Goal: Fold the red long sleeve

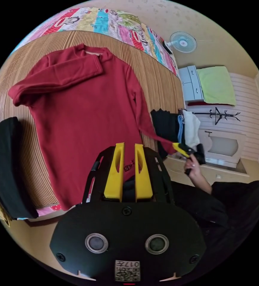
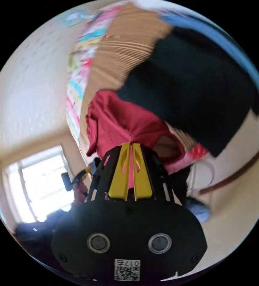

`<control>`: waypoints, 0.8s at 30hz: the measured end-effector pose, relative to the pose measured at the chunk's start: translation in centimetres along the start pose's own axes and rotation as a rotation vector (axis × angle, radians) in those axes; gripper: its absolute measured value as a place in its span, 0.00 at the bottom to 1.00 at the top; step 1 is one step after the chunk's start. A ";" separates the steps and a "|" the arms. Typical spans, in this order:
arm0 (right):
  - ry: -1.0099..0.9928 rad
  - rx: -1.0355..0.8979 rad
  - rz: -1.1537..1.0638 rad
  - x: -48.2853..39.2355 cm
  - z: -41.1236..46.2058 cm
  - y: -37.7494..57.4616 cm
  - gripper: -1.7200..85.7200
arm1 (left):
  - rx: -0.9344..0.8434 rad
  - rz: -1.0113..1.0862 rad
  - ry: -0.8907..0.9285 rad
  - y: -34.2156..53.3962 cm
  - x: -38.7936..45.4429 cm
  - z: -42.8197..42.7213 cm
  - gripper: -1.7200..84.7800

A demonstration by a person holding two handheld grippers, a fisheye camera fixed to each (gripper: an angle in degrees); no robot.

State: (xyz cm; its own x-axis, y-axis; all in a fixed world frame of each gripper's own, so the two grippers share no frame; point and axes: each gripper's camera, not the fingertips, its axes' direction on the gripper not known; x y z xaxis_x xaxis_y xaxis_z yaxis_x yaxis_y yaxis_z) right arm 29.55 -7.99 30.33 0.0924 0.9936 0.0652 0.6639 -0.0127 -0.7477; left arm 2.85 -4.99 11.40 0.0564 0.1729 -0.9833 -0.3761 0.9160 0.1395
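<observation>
The left hand-held gripper is nearest, hanging above the bottom edge of the red shirt. Its yellow jaws stand a little apart and pinch nothing. The shirt lies flat on the striped mat on the bed. One sleeve is already folded across the chest. The other sleeve stretches off to the side, where the right hand-held gripper pinches its end. In the right gripper view, that gripper's jaws are pressed together on red cloth. A black pile sits beside the shirt, and more folded clothes wait near the sleeve. The shirt looks soft, light and floppy. It will sag if lifted, so the cuff and the hem corners look like good places to hold.
</observation>
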 end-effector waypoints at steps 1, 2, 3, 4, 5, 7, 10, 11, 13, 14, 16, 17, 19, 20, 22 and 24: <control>0.024 0.066 -0.129 -3.9 -3.1 0.2 0.03 | 0.004 0.002 0.003 -0.2 0.1 0.0 0.09; 0.033 0.098 -0.187 -5.7 -4.6 0.5 0.03 | 0.012 0.006 0.007 -0.7 0.2 0.1 0.09; 0.051 0.146 -0.291 -8.6 -7.0 1.2 0.03 | 0.016 0.012 0.008 -1.1 0.4 0.2 0.09; 0.078 0.175 -0.382 -10.8 -8.7 2.0 0.03 | 0.017 0.017 0.009 -1.3 0.5 0.3 0.09; 0.097 0.187 -0.419 -11.6 -9.3 2.5 0.03 | 0.021 0.028 0.010 -1.6 0.7 0.5 0.09; 0.191 0.262 -0.466 -11.8 -10.2 4.1 0.03 | 0.031 0.041 0.015 -2.0 0.8 0.8 0.10; 0.297 0.209 -0.328 -6.1 -6.9 4.5 0.03 | 0.049 0.058 -0.003 -3.1 0.5 1.5 0.10; 0.331 0.184 -0.262 -4.3 -5.8 4.3 0.03 | 0.058 0.063 -0.018 -3.9 0.1 1.8 0.10; 0.410 0.071 0.068 4.7 -2.0 4.2 0.03 | 0.075 0.076 -0.049 -5.7 -0.6 2.2 0.11; 0.393 0.035 0.155 6.9 -1.3 4.3 0.03 | 0.091 0.088 -0.080 -7.2 -1.1 2.5 0.11; 0.230 0.021 0.361 12.3 -0.7 6.4 0.02 | 0.113 0.107 -0.140 -10.1 -1.8 2.8 0.12; 0.184 0.049 0.379 12.7 -1.0 7.1 0.02 | 0.129 0.121 -0.186 -12.3 -2.2 3.0 0.13; 0.022 0.119 0.406 12.9 -1.8 9.9 0.02 | 0.137 0.150 -0.257 -15.6 -2.8 3.6 0.14; -0.005 0.118 0.407 12.8 -1.8 10.4 0.02 | 0.132 0.166 -0.308 -17.7 -3.4 4.4 0.15; -0.064 0.082 0.402 12.1 -1.5 11.9 0.02 | 0.135 0.177 -0.376 -20.1 -4.7 6.0 0.16; -0.104 0.052 0.394 11.7 -1.3 12.6 0.02 | 0.113 0.170 -0.468 -22.0 -6.8 8.6 0.15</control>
State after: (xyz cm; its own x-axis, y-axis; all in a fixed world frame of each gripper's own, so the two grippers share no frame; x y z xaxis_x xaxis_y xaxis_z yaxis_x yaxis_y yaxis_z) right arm 39.95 3.35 22.50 0.2544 0.9201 -0.2978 0.5541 -0.3910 -0.7349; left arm 18.71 -23.21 15.99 0.4211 0.4432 -0.7914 -0.3149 0.8897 0.3307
